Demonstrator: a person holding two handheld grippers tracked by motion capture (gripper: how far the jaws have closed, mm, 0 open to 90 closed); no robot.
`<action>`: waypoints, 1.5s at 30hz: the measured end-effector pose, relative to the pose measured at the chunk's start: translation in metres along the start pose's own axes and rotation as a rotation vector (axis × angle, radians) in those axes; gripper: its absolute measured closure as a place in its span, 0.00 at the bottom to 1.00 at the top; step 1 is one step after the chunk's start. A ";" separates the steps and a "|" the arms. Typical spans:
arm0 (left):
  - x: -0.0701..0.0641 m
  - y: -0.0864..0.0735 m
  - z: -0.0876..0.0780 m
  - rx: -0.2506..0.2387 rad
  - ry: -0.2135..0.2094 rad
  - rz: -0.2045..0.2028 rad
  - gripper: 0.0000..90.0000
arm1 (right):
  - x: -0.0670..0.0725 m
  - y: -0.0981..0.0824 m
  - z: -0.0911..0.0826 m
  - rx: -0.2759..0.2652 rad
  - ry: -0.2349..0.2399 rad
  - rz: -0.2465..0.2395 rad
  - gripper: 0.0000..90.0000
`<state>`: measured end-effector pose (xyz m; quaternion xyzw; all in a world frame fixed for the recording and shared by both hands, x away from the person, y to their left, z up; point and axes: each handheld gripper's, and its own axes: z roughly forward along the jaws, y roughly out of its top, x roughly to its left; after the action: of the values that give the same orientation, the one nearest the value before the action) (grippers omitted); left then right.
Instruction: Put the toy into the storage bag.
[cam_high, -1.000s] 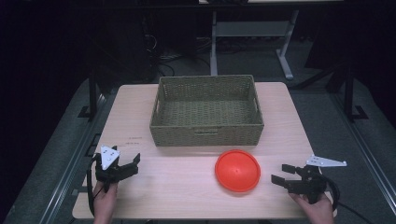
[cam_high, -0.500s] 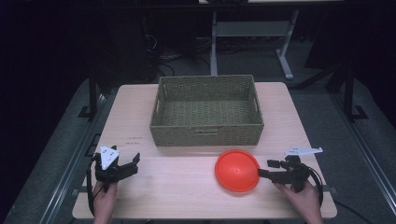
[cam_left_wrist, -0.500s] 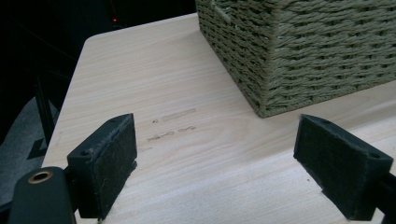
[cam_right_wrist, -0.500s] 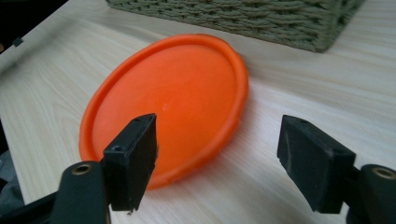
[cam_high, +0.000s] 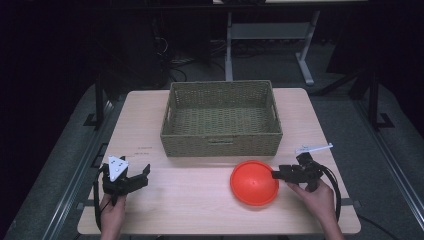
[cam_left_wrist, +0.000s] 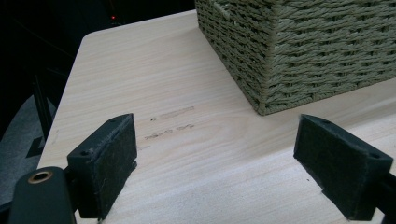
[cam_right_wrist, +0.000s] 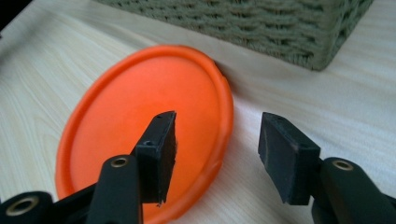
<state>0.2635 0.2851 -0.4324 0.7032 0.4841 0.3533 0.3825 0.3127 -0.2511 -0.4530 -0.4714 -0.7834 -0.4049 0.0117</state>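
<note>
An orange round disc lies flat on the wooden table, just in front of a woven basket. My right gripper is at the disc's right edge and straddles its rim. One jaw is over the disc, the other outside the rim. The jaws have just been closing, and the pads do not press on the rim. My left gripper rests at the front left of the table, open wide with bare table between its jaws.
The basket takes up the table's far middle, and I see nothing inside it. Faint pencil marks lie left of its corner. The front edge of the table runs close under both hands. A desk frame stands behind on the dark floor.
My right gripper has moved left from the table's right edge to the disc's rim, and its jaws have narrowed. The left gripper, disc and basket have not moved.
</note>
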 end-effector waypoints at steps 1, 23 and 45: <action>0.000 0.000 0.000 -0.001 -0.001 0.002 0.14 | 0.000 -0.001 0.001 0.000 0.001 -0.004 0.53; -0.002 0.000 0.000 -0.004 -0.006 -0.001 0.14 | -0.001 -0.008 0.015 0.068 0.044 0.010 0.68; -0.004 0.001 0.000 -0.007 -0.012 0.009 0.14 | 0.009 -0.008 0.013 0.026 0.103 0.011 0.85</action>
<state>0.2632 0.2814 -0.4324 0.7060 0.4776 0.3525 0.3863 0.3067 -0.2379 -0.4635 -0.4539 -0.7844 -0.4183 0.0606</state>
